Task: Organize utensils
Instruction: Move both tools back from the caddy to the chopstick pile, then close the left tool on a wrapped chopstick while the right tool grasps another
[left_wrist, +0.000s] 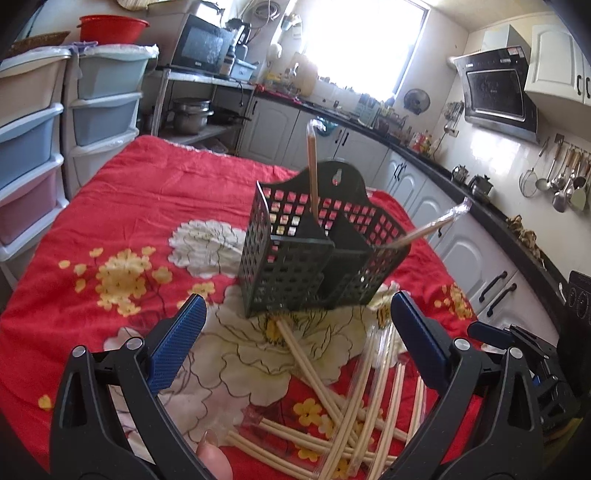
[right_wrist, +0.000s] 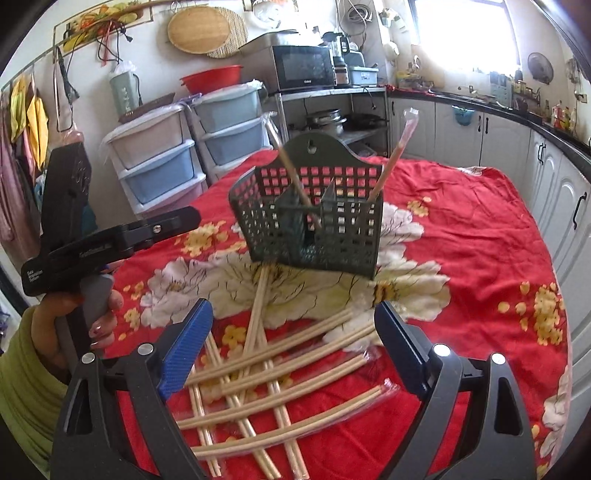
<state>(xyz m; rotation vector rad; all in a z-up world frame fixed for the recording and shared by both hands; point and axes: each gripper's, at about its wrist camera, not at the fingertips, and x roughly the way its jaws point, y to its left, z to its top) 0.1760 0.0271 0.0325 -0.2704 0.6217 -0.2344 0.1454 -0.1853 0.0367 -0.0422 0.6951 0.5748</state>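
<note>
The black utensil caddy (right_wrist: 314, 221) stands mid-table on the red floral cloth (right_wrist: 480, 236), two wrapped chopsticks (right_wrist: 391, 162) upright inside; loose chopsticks (right_wrist: 280, 373) lie crossed before it; left gripper (left_wrist: 295, 325) and right gripper (right_wrist: 291, 328) hover spread, empty; cloth at the caddy's sides lies bare.

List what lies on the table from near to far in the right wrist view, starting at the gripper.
right gripper → pile of wrapped chopsticks on the floral tablecloth → black utensil basket with two chopstick pairs standing in it.
</note>
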